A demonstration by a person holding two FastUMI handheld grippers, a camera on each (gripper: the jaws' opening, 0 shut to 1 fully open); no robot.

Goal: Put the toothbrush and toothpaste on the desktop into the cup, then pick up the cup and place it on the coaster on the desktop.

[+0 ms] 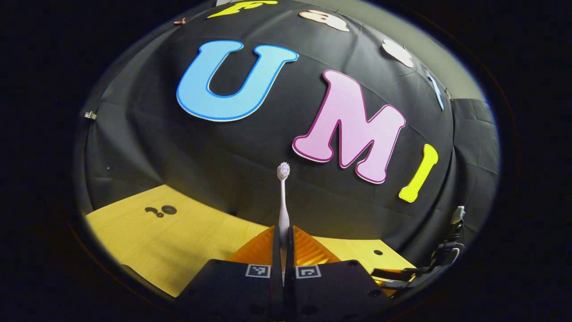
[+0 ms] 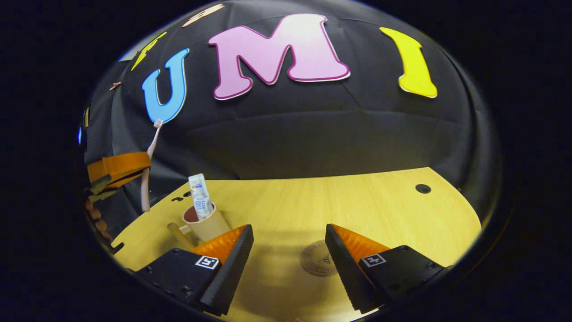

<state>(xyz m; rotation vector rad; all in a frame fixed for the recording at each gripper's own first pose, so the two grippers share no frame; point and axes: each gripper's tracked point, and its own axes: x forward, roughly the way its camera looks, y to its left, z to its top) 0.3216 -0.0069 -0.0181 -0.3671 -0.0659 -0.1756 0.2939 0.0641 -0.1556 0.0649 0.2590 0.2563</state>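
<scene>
Left gripper [image 1: 283,250]: I see it clamped on the thin plastic toothbrush [image 1: 283,197], held upright off the desk, round bristle head on top. Right gripper [image 2: 288,250]: fingers spread wide with nothing between them, low over the wood-grain desk [image 2: 357,201]. Round patterned coaster [image 2: 318,264]: flat on the desk between those fingers. Tan cup [image 2: 206,226]: standing left of the coaster, apart from it, flat toothpaste tube [image 2: 199,196] leaning inside.
</scene>
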